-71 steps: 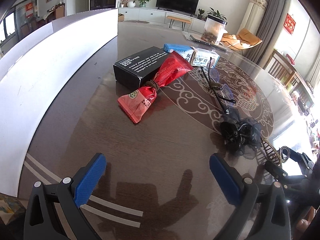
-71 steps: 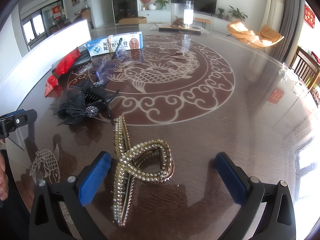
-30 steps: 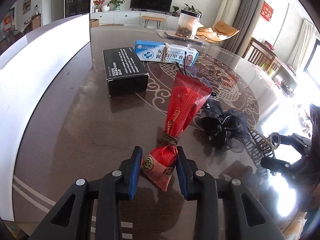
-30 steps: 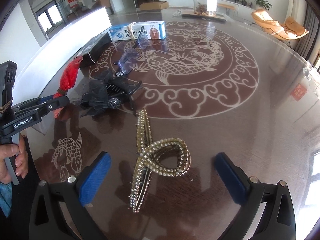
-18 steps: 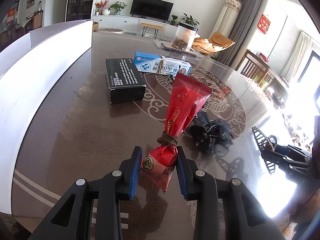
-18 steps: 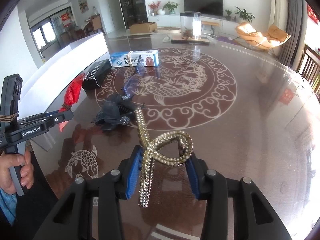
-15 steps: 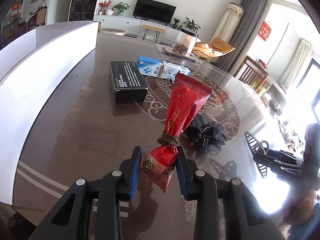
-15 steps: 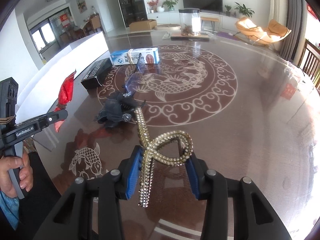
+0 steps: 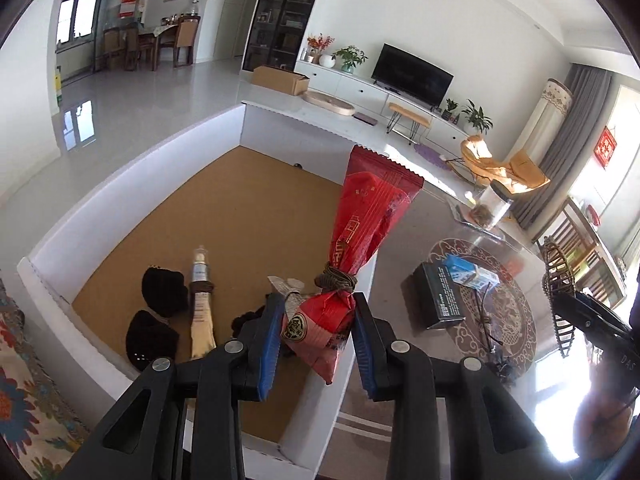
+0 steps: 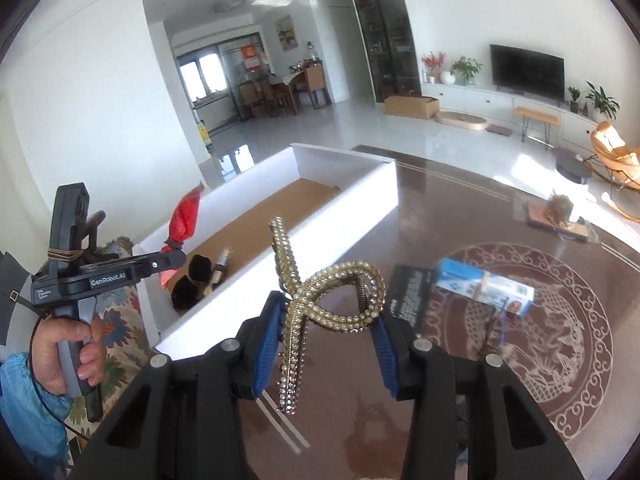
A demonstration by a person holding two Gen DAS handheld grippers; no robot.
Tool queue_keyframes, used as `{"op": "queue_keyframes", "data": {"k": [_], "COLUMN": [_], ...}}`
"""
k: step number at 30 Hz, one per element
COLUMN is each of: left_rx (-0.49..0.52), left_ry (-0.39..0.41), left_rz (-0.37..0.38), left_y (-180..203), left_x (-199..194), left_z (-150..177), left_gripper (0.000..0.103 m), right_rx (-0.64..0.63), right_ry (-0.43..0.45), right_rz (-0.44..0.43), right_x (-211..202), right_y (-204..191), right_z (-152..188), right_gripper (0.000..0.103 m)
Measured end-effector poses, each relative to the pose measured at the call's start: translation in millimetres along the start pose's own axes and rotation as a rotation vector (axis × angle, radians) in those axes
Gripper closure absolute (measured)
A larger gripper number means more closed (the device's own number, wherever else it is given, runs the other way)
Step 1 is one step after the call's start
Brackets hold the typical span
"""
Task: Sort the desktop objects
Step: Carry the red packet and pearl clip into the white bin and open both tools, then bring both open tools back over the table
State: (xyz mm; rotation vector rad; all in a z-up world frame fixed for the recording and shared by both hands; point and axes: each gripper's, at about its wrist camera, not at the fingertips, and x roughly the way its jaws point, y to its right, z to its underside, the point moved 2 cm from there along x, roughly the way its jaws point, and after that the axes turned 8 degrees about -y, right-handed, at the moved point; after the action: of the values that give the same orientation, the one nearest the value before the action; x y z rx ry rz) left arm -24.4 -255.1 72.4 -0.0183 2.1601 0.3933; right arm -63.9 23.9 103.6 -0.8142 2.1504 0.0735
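My left gripper [image 9: 316,344] is shut on a red snack packet [image 9: 360,240] tied with cord, held above the near right corner of a white box with a brown floor [image 9: 224,216]. The packet also shows in the right wrist view [image 10: 182,220]. My right gripper [image 10: 326,344] is shut on a pearl hair claw [image 10: 320,300], held above the dark table [image 10: 440,420] beside the white box [image 10: 348,184]. The claw also shows at the right edge of the left wrist view [image 9: 558,292].
Inside the box lie two black pieces [image 9: 164,292], a tube [image 9: 200,308] and a grey-wrapped item [image 9: 290,294]. On the table are a black box [image 9: 442,296], a blue and white box [image 9: 472,274], glasses [image 9: 486,320] and a jar [image 9: 490,208].
Both grippers have lifted off the table with their objects and swung left. The left gripper now hangs over the white box; the right gripper is beside it.
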Motion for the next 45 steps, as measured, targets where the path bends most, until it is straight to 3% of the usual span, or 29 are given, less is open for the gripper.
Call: {"op": "queue_keyframes", "data": {"k": [5,9,12,13,14,15,18,23,28,30,31,35,40,45], "left_rx": [-0.083,-0.120,-0.123,-0.102,-0.092,-0.083,-0.062,-0.036,0.090,0.144,0.166,0.232,0.280,0.325], "left_ry": [-0.062,-0.137,-0.170,-0.168,-0.169,-0.159,-0.112,-0.018,0.040,0.039,0.034,-0.073,-0.215,-0.240], "left_rz": [-0.110,-0.157,-0.215,-0.241,-0.253,-0.254,-0.263,-0.237,-0.130,-0.063,-0.029,0.070,0.055,-0.046], "left_y": [-60.3,-86.6,-94.7,-93.2,-92.1,-90.9,-83.1,-46.5,34.8,73.7,90.3,149.7,198.3,218.0], "left_x": [23.3,49.0,61.8,62.3,62.2,60.5,48.4,20.9,2.1,3.3,6.5,47.5,117.3,154.1], "left_z": [-13.7,-12.4,-10.0,-8.7,-6.8,-4.3,4.1,15.0,37.9,48.8,56.5,85.0,108.5,113.7], "left_gripper": [0.070,0.068,0.055,0.039,0.024,0.021,0.021,0.021,0.019,0.009,0.000,0.000,0.000,0.000], "right_rx": [-0.079,-0.091,-0.038,-0.002,0.030,0.051,0.075,0.057,0.090,0.134,0.165,0.313,0.423,0.376], "right_ry": [-0.039,-0.137,-0.230,-0.262,-0.278,-0.274,-0.224,-0.097,0.013,0.038,0.043,0.004,-0.107,-0.142], "right_rz": [-0.118,-0.132,-0.176,-0.190,-0.197,-0.202,-0.218,-0.158,0.017,0.122,0.173,0.328,0.369,0.389], "right_x": [78.4,155.5,205.8,218.6,227.1,229.2,213.3,153.2,77.9,46.9,32.6,-12.8,-23.0,-11.7], "right_y": [-72.7,-105.7,-111.2,-109.1,-106.2,-103.5,-94.9,-59.9,19.3,59.7,80.1,155.3,196.4,182.8], "right_z": [-67.5,-86.1,-84.1,-81.8,-80.4,-78.9,-73.1,-46.9,15.4,51.6,70.4,144.4,212.9,221.0], "right_gripper": [0.059,0.059,0.054,0.038,0.029,0.029,0.028,0.012,0.005,0.004,0.003,0.001,0.001,0.000]}}
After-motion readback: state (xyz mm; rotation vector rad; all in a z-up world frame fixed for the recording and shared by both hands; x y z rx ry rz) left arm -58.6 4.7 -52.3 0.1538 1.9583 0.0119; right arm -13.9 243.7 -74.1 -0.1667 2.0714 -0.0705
